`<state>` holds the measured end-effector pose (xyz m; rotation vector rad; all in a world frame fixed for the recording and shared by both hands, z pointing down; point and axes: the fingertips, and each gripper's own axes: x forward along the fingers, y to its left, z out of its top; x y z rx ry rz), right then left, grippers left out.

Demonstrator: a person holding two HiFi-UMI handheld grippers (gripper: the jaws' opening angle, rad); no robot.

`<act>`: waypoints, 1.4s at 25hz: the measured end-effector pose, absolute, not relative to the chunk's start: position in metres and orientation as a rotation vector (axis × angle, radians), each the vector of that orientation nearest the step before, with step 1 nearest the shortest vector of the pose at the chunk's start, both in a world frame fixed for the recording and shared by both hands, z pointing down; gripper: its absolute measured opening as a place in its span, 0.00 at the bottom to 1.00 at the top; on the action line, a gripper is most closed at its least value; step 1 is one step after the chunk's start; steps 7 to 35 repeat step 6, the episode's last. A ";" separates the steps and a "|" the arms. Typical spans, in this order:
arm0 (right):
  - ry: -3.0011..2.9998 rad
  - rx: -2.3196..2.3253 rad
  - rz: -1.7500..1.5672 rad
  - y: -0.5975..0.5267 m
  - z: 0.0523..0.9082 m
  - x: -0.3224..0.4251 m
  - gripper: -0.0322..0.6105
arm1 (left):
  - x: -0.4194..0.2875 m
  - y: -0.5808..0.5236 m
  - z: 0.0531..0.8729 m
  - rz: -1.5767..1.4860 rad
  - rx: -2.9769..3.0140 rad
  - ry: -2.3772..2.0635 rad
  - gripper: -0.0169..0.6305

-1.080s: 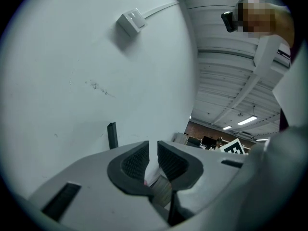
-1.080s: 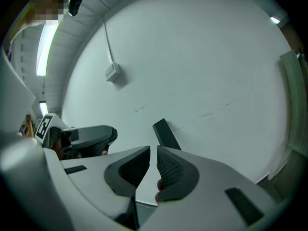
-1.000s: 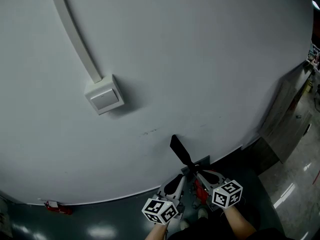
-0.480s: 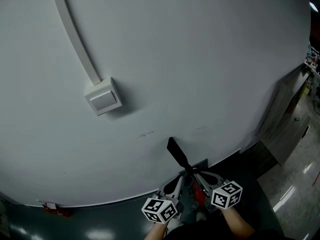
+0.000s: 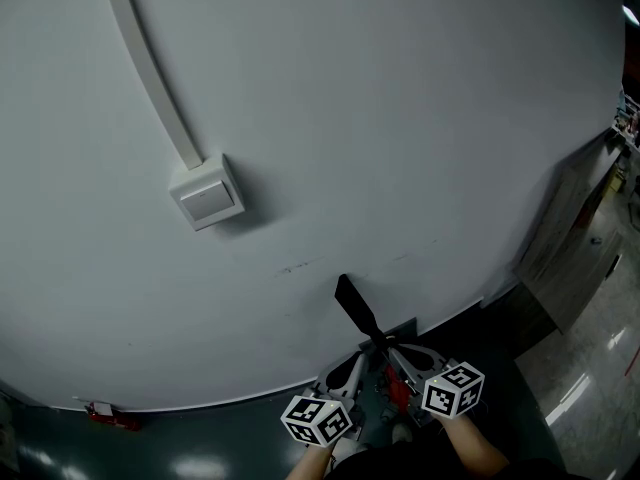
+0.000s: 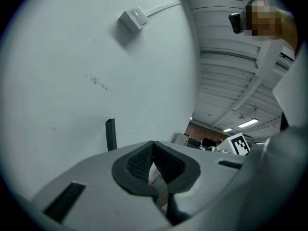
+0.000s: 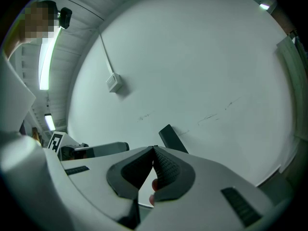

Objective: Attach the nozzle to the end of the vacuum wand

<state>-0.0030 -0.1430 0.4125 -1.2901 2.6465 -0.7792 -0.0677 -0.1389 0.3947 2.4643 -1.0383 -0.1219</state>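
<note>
Currently the left gripper [image 6: 153,146] and right gripper [image 7: 154,150] are both sitting pinched shut, tip to tip. The black nozzle [image 5: 357,308] is sticking up between them, just past their tips.

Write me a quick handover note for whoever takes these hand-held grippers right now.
Left hand-held gripper: shut, nothing between its jaws.
Right hand-held gripper: shut, empty too.
Black nozzle stands up in front of the wall, just past both tips. Its lower end is hidden, so whether it sits on the wand can't be told.
Left to do: check that joint and regrip if loose.
</note>
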 end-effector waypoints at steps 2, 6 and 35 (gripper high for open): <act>2.646 -1.286 -0.788 -0.144 0.415 -0.003 0.08 | -0.068 -0.140 0.397 -0.122 2.458 -1.038 0.03; 2.623 -1.260 -0.828 -0.146 0.418 -0.002 0.08 | -0.068 -0.144 0.400 -0.121 2.449 -1.036 0.03; 2.623 -1.260 -0.828 -0.146 0.418 -0.002 0.08 | -0.068 -0.144 0.400 -0.121 2.449 -1.036 0.03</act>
